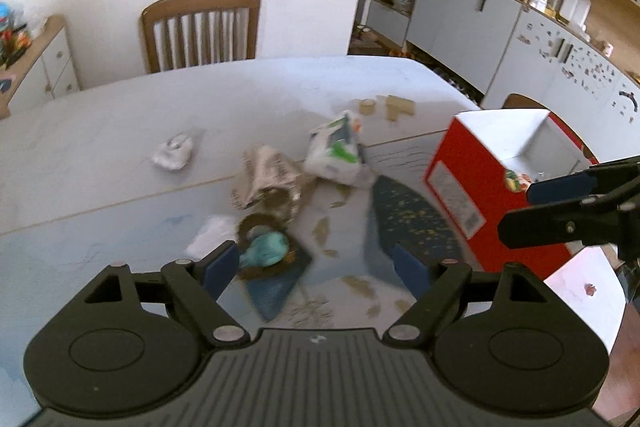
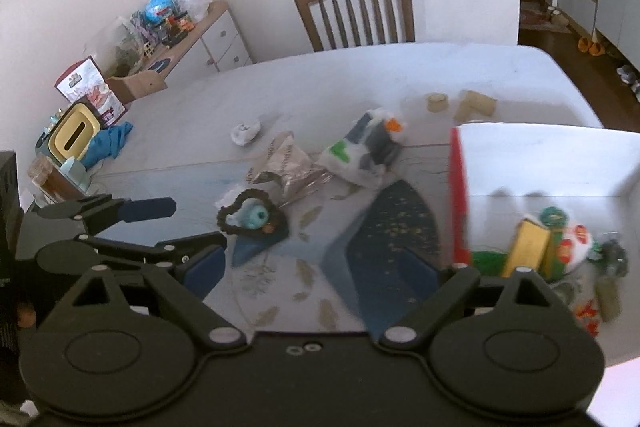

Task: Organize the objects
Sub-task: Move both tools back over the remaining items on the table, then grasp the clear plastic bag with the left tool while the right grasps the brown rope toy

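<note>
both the left gripper (image 1: pixel 316 267) and right gripper (image 2: pixel 320 267) gape wide over the table (image 1: pixel 120 147), holding nothing.

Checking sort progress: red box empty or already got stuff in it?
Not empty. The right wrist view looks into the open-topped red box: a yellow packet and several other small items lie on its white floor.

The white bench (image 2: pixel 360 75) carries a red box (image 1: pixel 472 187), a blue mat (image 2: pixel 396 227), a teal toy (image 2: pixel 252 217) on a dark ring, crumpled foil (image 2: pixel 288 167), a white pack (image 2: pixel 360 151), a paper wad (image 2: pixel 245 133) and cardboard rolls (image 2: pixel 460 105).
</note>
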`<state>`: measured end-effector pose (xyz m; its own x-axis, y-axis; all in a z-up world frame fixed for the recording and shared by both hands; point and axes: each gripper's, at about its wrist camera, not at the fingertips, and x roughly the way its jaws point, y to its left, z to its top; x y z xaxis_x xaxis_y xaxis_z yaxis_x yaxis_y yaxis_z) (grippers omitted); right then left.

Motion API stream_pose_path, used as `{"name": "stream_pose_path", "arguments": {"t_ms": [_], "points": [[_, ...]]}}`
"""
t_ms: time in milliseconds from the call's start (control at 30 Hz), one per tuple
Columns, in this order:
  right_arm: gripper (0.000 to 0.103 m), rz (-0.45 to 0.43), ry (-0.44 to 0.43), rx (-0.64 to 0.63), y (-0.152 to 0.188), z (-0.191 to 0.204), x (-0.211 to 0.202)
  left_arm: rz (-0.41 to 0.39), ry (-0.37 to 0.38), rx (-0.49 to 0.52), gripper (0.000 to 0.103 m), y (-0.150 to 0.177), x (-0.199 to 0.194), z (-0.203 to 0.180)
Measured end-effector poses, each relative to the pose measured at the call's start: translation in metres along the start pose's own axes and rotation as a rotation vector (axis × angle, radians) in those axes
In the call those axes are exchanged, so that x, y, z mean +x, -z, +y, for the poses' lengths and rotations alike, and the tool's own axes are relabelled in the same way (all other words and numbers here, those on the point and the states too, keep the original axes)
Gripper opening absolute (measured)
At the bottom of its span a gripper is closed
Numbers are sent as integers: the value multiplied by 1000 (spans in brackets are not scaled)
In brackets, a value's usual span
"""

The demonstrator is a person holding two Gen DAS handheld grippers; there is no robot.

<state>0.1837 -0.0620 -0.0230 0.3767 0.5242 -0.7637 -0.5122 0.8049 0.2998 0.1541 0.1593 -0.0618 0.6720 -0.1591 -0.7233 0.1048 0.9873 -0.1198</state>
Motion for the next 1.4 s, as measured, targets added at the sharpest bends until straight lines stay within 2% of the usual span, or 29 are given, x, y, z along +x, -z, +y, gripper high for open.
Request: {"name": "stream_pose_path", "arguments": {"t_ms": [367,633,800,1033,1400], "points": [[93,51,8,-12,-22,44,49,-15,-67,-5,85,18,10,52],[93,84,48,-6,-39,52,81,18,-142,-22,85,29,33,92],[91,123,57,19,-47,49,101,37,-164,-2,85,30,52,102],[91,162,70,22,-56,53,124,44,-122,41,85,27,72,95],[86,218,74,42,-63,60,157,50,-80,39,85,22,92,89]]}}
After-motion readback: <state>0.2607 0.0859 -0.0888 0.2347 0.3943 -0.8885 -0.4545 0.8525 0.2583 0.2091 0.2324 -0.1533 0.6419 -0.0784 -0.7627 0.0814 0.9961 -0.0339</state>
